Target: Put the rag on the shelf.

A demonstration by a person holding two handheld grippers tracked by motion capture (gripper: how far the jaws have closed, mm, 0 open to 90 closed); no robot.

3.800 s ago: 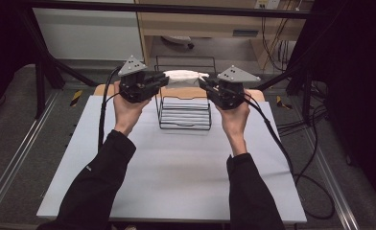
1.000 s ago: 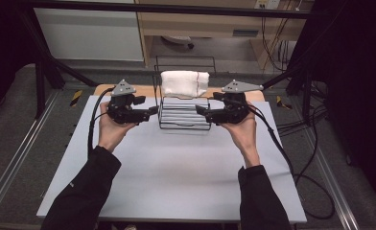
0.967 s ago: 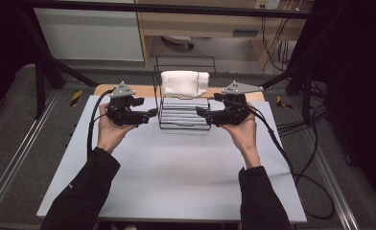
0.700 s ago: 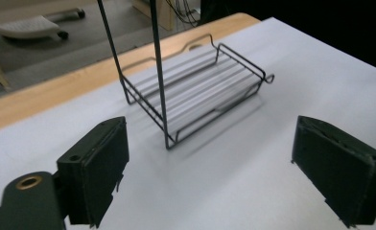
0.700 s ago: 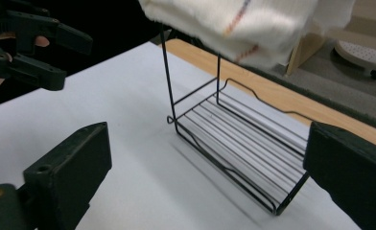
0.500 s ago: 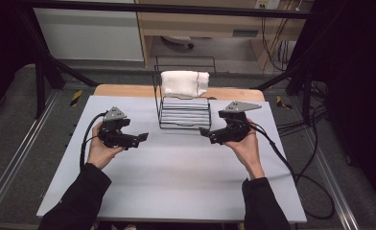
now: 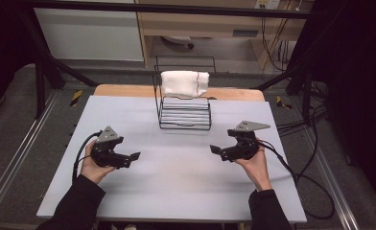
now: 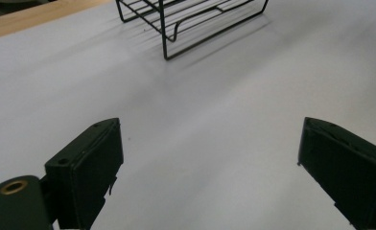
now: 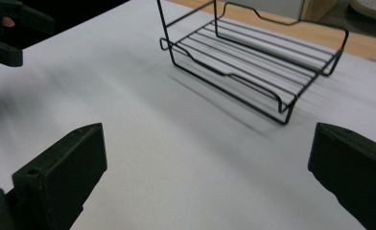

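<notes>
A black wire rack [image 7: 184,112] stands at the far middle of the white table top [image 7: 176,182]. A folded white towel [image 7: 184,83] lies on its top shelf. My left gripper [image 7: 134,157] is low over the table at the near left, well clear of the rack. It is open after its jaws have just been opening, with bare table between them [image 8: 210,139]. My right gripper [image 7: 216,150] mirrors it at the near right. It is also open after just opening, with nothing between its jaws [image 9: 207,139]. The rack's lower shelf [image 9: 253,52] lies ahead of it.
A wooden strip [image 7: 123,90] borders the table's far edge behind the rack. Cables [image 7: 311,182] trail off the right side from the right gripper. Dark frame posts [image 7: 42,72] stand at the far corners. The left gripper [image 9: 8,33] appears at the top left of the right gripper view.
Both hands have come down and back from beside the rack toward the near side of the table. The towel, carried between the grippers earlier, now rests on the rack's top shelf.
</notes>
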